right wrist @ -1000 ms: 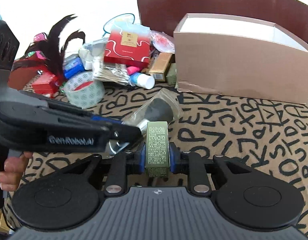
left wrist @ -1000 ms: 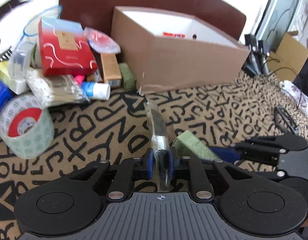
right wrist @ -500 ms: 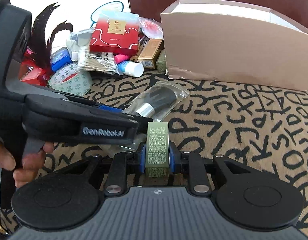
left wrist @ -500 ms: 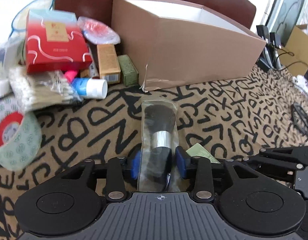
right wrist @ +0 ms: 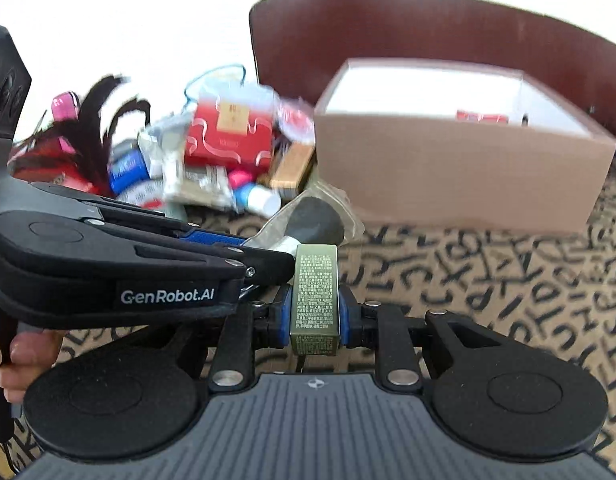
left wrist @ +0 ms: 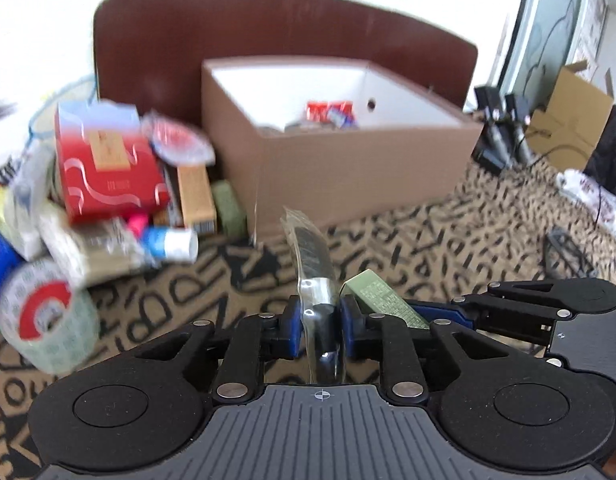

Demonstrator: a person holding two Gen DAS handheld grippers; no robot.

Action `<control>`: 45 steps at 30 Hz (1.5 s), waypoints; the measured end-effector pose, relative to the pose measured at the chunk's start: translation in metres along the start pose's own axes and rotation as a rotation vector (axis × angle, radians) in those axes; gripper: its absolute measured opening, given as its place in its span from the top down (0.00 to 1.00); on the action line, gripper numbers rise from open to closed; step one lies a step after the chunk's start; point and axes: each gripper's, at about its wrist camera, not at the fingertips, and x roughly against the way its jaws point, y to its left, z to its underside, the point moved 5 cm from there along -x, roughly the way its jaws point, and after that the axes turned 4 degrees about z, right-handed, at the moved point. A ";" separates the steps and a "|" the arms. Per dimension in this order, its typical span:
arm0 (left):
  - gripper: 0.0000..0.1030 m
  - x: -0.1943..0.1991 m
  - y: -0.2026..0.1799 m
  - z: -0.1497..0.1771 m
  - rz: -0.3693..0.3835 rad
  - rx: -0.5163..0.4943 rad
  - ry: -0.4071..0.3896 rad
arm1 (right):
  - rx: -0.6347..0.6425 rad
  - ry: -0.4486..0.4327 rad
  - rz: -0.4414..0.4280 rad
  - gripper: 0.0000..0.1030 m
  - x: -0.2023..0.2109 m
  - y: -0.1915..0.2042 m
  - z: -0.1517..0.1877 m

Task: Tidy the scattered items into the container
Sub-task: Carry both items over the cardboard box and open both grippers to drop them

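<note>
- the brown cardboard box (left wrist: 347, 168) sits on the letter-print rug (left wrist: 447, 248). only the left wrist view sees far enough inside to catch the red packets (left wrist: 329, 111) on its white floor
- the pile of clutter (right wrist: 228, 152) sits left of the box. the black feathers (right wrist: 104, 120) only show up in the right view
- left gripper (left wrist: 319, 322) is clamped on a bagged makeup brush (left wrist: 313, 256), edge-on here, but the right view shows its dark head (right wrist: 317, 220)
- right gripper (right wrist: 315, 312) is pinching a green carton (right wrist: 315, 292), held above the rug
</note>
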 end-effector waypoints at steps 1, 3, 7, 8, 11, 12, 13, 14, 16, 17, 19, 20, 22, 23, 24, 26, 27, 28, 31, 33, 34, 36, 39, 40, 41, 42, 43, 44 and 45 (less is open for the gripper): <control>0.84 0.004 -0.002 -0.005 0.000 0.001 -0.017 | 0.004 -0.016 0.001 0.75 0.003 0.000 -0.005; 0.84 0.013 -0.005 -0.020 0.001 -0.009 -0.052 | 0.023 -0.050 0.006 0.75 0.010 -0.002 -0.017; 0.84 0.026 -0.007 -0.059 0.005 -0.024 -0.127 | 0.039 -0.125 0.011 0.75 0.018 -0.009 -0.053; 0.84 0.028 -0.008 -0.071 0.003 -0.027 -0.145 | 0.046 -0.145 0.017 0.75 0.019 -0.011 -0.063; 0.84 0.024 -0.008 -0.106 -0.008 -0.032 -0.189 | 0.063 -0.198 0.043 0.75 0.014 -0.020 -0.095; 0.84 0.020 -0.007 -0.117 -0.011 -0.030 -0.197 | 0.063 -0.207 0.050 0.75 0.009 -0.024 -0.105; 0.84 0.015 -0.005 -0.128 -0.014 -0.025 -0.200 | 0.059 -0.210 0.053 0.75 0.004 -0.028 -0.114; 0.84 0.008 -0.003 -0.137 -0.016 -0.016 -0.202 | 0.051 -0.211 0.055 0.75 -0.003 -0.034 -0.122; 0.84 -0.008 0.004 -0.152 -0.020 0.002 -0.195 | 0.039 -0.201 0.059 0.75 -0.019 -0.044 -0.134; 0.84 -0.017 0.007 -0.158 -0.024 0.009 -0.190 | 0.037 -0.198 0.065 0.75 -0.028 -0.048 -0.140; 0.84 -0.036 0.014 -0.165 -0.039 0.016 -0.173 | 0.040 -0.184 0.079 0.75 -0.046 -0.054 -0.145; 0.84 -0.047 0.017 -0.168 -0.046 0.017 -0.163 | 0.039 -0.178 0.086 0.74 -0.055 -0.058 -0.148; 0.84 -0.064 0.023 -0.173 -0.059 0.014 -0.148 | 0.044 -0.164 0.097 0.74 -0.068 -0.062 -0.148; 0.83 -0.071 0.025 -0.174 -0.063 0.014 -0.142 | 0.040 -0.157 0.096 0.74 -0.077 -0.066 -0.149; 0.83 -0.079 0.028 -0.175 -0.064 0.015 -0.135 | 0.037 -0.152 0.096 0.74 -0.082 -0.068 -0.150; 0.83 -0.091 0.034 -0.179 -0.066 0.021 -0.124 | 0.028 -0.141 0.093 0.74 -0.094 -0.074 -0.151; 0.83 -0.096 0.036 -0.180 -0.069 0.022 -0.120 | 0.023 -0.137 0.090 0.74 -0.098 -0.075 -0.150; 0.83 -0.101 0.038 -0.180 -0.074 0.019 -0.117 | 0.020 -0.133 0.089 0.74 -0.103 -0.076 -0.151; 0.57 -0.109 0.041 -0.180 -0.080 0.019 -0.134 | 0.032 -0.116 0.093 0.74 -0.114 -0.078 -0.151; 0.05 -0.104 0.042 -0.181 -0.089 0.031 -0.181 | 0.079 -0.100 0.108 0.48 -0.119 -0.074 -0.149; 0.00 -0.099 0.042 -0.181 -0.099 0.029 -0.210 | 0.096 -0.114 0.135 0.20 -0.119 -0.074 -0.148; 0.00 -0.087 0.039 -0.180 -0.113 -0.010 -0.271 | 0.135 -0.169 0.201 0.16 -0.114 -0.072 -0.143; 0.00 -0.082 0.036 -0.178 -0.141 -0.055 -0.265 | 0.138 -0.161 0.225 0.15 -0.112 -0.073 -0.138; 0.00 -0.081 0.036 -0.177 -0.148 -0.057 -0.258 | 0.126 -0.159 0.215 0.14 -0.111 -0.073 -0.137; 0.00 -0.081 0.036 -0.176 -0.149 -0.055 -0.252 | 0.117 -0.156 0.206 0.12 -0.110 -0.073 -0.136; 0.00 -0.080 0.036 -0.175 -0.148 -0.051 -0.248 | 0.113 -0.154 0.199 0.12 -0.108 -0.072 -0.135; 0.00 -0.079 0.036 -0.174 -0.145 -0.045 -0.244 | 0.114 -0.154 0.199 0.11 -0.107 -0.070 -0.134; 0.00 -0.079 0.036 -0.173 -0.144 -0.037 -0.241 | 0.120 -0.157 0.203 0.10 -0.105 -0.069 -0.133; 0.00 -0.078 0.037 -0.172 -0.143 -0.031 -0.237 | 0.127 -0.158 0.208 0.10 -0.103 -0.067 -0.132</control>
